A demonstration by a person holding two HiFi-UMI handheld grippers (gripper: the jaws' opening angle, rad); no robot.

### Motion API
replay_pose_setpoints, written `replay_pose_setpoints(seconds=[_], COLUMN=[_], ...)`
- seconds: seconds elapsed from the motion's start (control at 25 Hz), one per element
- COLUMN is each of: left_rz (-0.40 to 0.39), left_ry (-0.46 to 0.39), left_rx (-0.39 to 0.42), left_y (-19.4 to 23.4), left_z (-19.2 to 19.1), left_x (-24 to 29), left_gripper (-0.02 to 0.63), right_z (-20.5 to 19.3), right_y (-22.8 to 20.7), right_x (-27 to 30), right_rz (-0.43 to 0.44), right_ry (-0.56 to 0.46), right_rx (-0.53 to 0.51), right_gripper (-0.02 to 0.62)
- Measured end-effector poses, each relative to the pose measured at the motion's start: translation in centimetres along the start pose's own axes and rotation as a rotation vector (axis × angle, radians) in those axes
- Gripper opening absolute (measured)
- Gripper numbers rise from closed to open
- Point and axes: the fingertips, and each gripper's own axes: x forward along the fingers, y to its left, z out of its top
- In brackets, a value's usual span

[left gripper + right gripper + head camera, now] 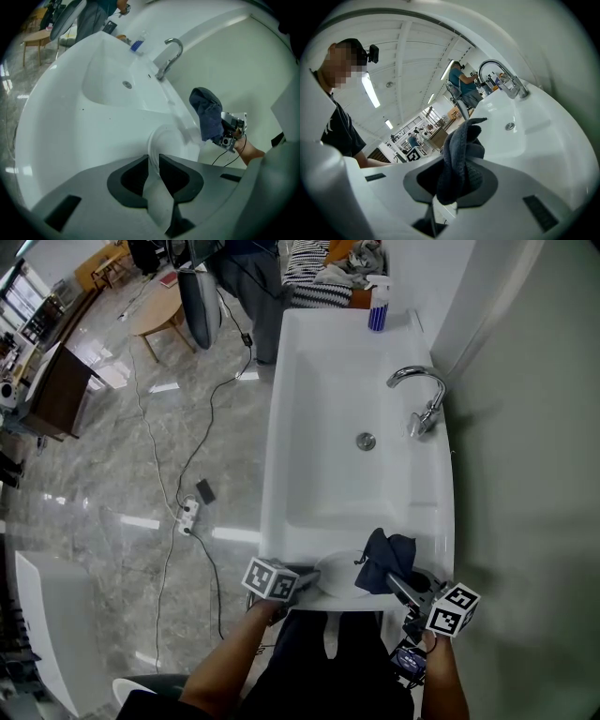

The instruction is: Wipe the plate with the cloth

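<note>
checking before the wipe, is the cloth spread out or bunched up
Bunched up: the cloth sticks up as a crumpled dark wad, pinched in the jaws of the right gripper.

We look down on a glossy grey marbled stone floor (103,484) that mirrors bright patches of light. A black cable (212,413) snakes across it to a white power strip (188,515). At our right a plain pale grey-green wall (534,446) backs a long white ceramic sink (323,484) with a curved chrome tap (419,390). Far off stand a small light wooden table (157,315) and a dark brown wooden cabinet (56,390). Overhead, long strip lights (371,92) line a white ceiling (417,51).
</note>
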Motion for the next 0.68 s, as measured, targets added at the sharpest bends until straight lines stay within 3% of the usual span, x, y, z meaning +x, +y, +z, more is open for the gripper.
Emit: replay_pose_setpoints(seconds=[0.2,0.36,0.68], left_rz=[0.064,0.067,0.042], left_ry=[-0.055,-0.157,-0.409], left_rx=[0.047,0.087,0.326], left_y=[0.5,-0.3,-5.0], left_z=[0.6,1.7,2.9], left_x=[-2.0,-4.0,-8.1], left_gripper=[0.066,0.064,0.008], right_z=[-0.3,0.2,0.9], right_y=[-0.3,0.2,2.7], right_x=[-0.1,-0.5,-2.0], right_rz=[-0.006,0.007,0.043], right_ry=[0.007,-0.019,-0.094], right_rx=[0.000,-0.028,-0.090], right_gripper=[0.055,0.055,0.055])
